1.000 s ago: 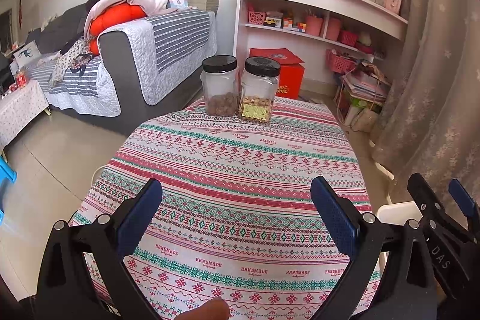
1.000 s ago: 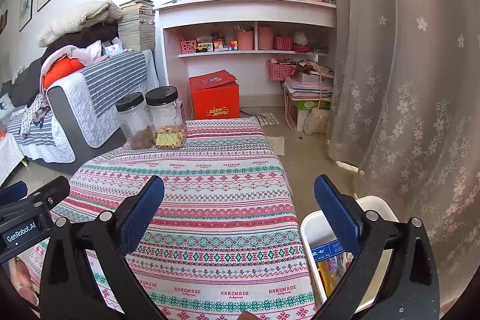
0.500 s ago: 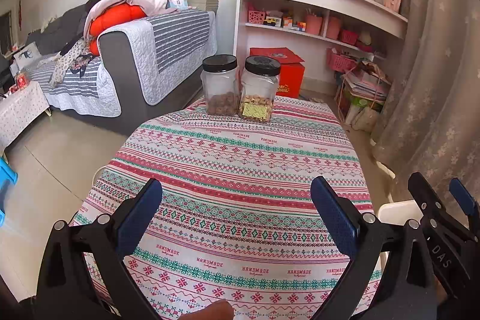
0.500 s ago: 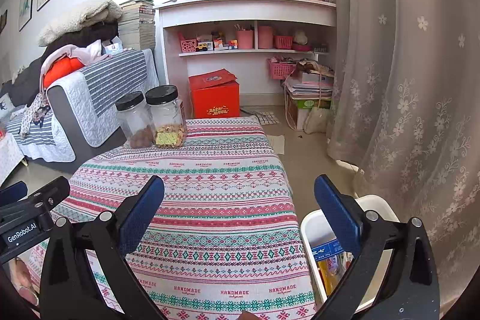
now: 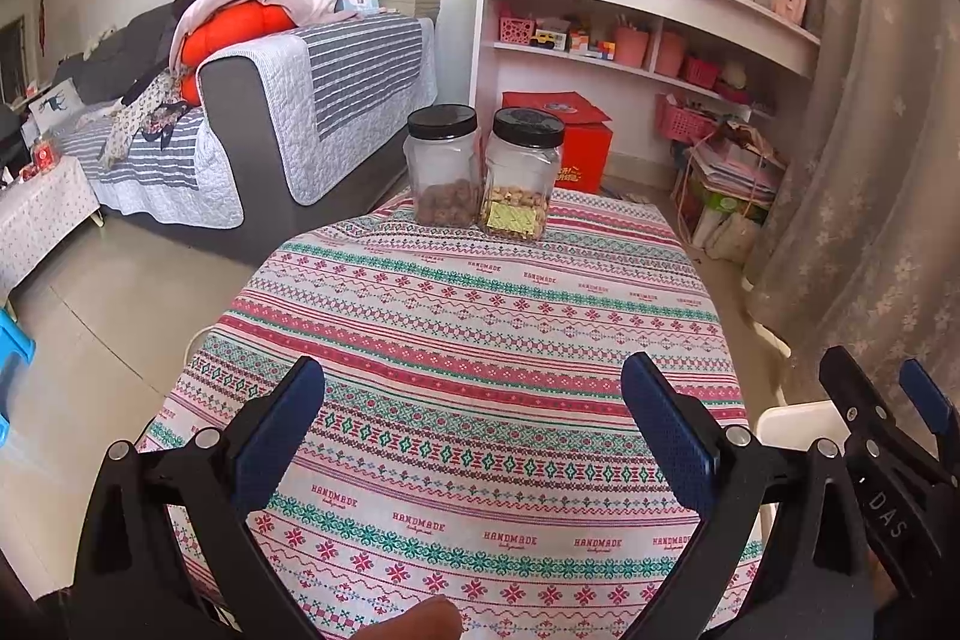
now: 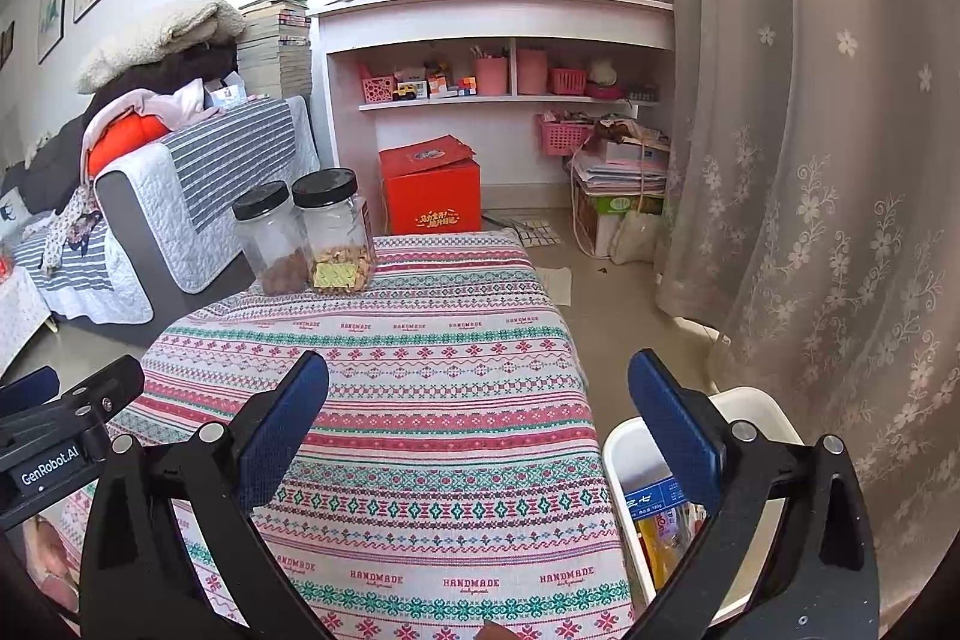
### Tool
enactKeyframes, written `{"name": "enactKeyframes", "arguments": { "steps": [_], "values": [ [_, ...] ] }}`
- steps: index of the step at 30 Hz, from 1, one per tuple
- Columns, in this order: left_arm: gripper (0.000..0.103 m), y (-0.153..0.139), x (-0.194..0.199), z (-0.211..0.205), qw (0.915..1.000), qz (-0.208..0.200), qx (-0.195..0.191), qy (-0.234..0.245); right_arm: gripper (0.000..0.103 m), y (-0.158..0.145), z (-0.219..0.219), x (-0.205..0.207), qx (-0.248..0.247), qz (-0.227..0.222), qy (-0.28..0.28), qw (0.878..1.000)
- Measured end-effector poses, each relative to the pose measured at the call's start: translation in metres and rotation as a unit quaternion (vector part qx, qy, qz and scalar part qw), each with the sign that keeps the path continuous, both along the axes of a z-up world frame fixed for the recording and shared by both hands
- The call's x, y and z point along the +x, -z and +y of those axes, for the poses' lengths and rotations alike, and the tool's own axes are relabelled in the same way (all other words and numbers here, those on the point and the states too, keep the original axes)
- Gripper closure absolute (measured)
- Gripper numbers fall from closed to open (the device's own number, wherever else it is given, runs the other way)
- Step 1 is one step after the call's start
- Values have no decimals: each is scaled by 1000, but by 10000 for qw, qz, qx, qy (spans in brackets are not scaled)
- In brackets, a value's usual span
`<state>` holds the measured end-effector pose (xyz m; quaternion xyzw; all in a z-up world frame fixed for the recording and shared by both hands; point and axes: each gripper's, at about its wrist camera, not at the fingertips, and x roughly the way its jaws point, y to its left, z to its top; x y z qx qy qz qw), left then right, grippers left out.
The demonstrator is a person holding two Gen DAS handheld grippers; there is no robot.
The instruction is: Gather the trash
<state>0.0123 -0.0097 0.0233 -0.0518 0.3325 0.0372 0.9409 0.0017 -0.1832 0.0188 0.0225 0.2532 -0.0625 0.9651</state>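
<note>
Trash (image 6: 660,526) is seen lying unmoved in the white plastic bin (image 6: 756,403), while both hand-held grippers (image 5: 474,418) (image 6: 480,406) are kept spread wide, nothing held.

In my right wrist view, the white bin (image 6: 750,403) is partly hidden behind my right gripper's (image 6: 478,403) finger, and its far-right side is cut by the gripper body. The packets inside the bin (image 6: 657,520) are only partly visible; I cannot read their labels. In the left wrist view, only a corner of the bin (image 5: 792,421) shows, the rest is behind the right gripper (image 5: 888,436). A fingertip (image 5: 429,619) is cut off by the bottom edge. The small items on the shelf (image 6: 498,13) are too small to tell. The label on the right jar (image 5: 522,181) is not readable.
</note>
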Motion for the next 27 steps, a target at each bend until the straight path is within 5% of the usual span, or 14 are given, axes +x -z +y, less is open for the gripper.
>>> {"name": "enactKeyframes", "arguments": {
  "steps": [27],
  "values": [
    [7,0,0,-1,10000,4,34,18,7,2,2,0,13,16,3,10000]
  ]
}}
